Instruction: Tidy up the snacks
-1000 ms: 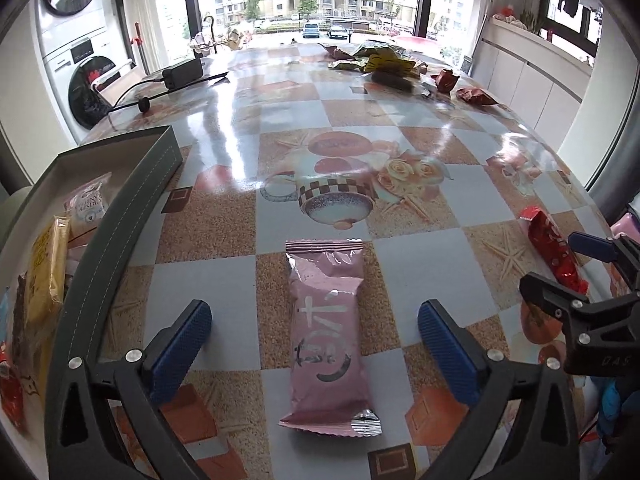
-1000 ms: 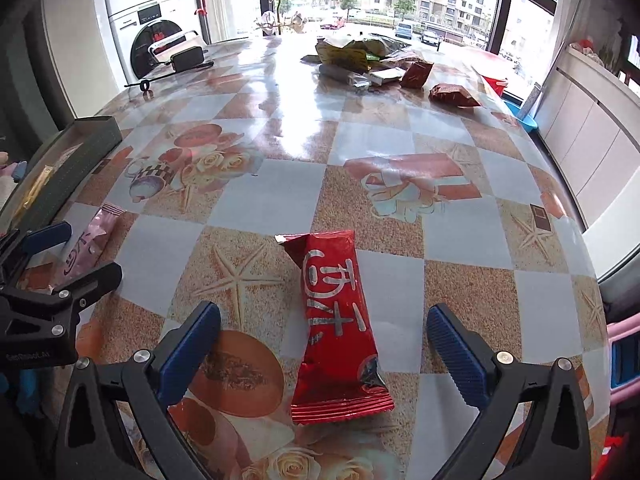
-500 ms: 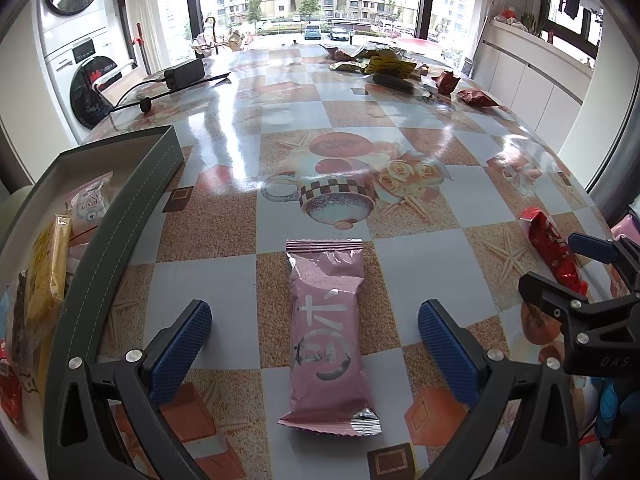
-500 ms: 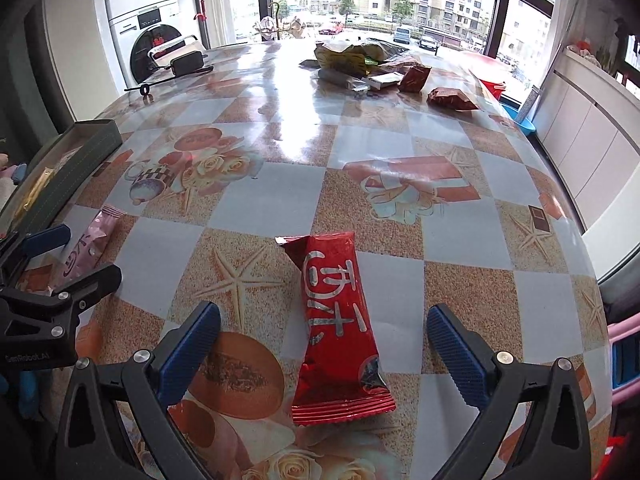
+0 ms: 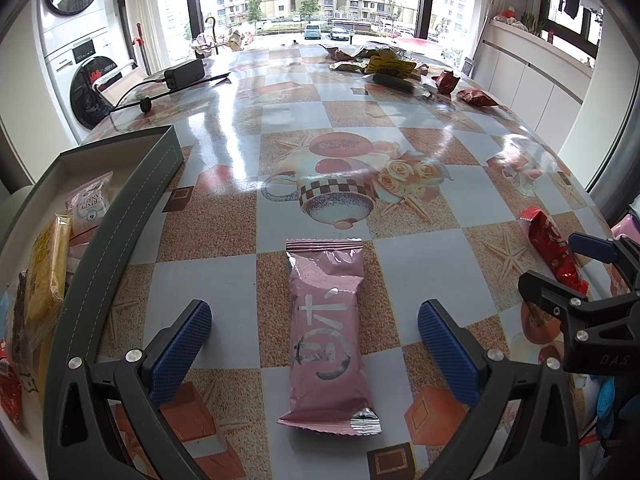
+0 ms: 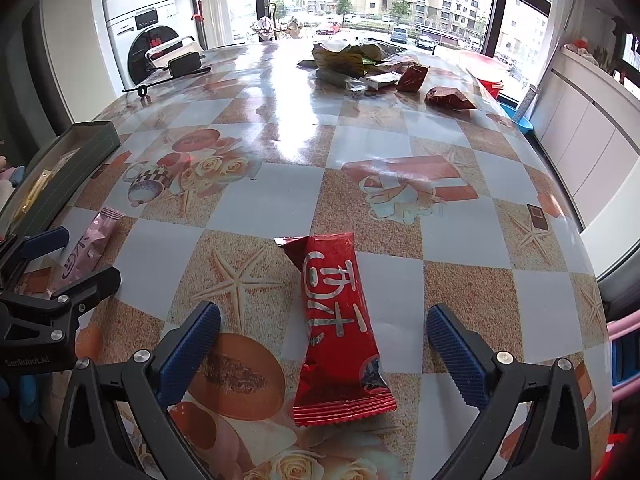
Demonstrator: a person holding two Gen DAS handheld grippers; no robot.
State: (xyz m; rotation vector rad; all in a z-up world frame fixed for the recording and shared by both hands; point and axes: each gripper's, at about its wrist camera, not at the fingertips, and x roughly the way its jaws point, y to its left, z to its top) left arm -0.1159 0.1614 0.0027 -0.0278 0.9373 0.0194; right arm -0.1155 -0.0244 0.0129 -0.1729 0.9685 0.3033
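One pink snack (image 5: 326, 330) between released left tool (image 5: 314, 344); one red snack (image 6: 338, 320) between released right tool (image 6: 323, 346)

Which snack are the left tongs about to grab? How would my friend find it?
Find the dark tray at the table's left edge. Just right of it, a pink snack packet lies flat between the open left tongs. It is pink with silver writing; its neighbour is red.

Tabletop (image 5: 240, 152): glossy, smooth printed covering. Pink wrapper (image 5: 326, 332) and red wrapper (image 6: 338, 320): shiny foil. Fingertips (image 5: 180, 352): blue textured pads.
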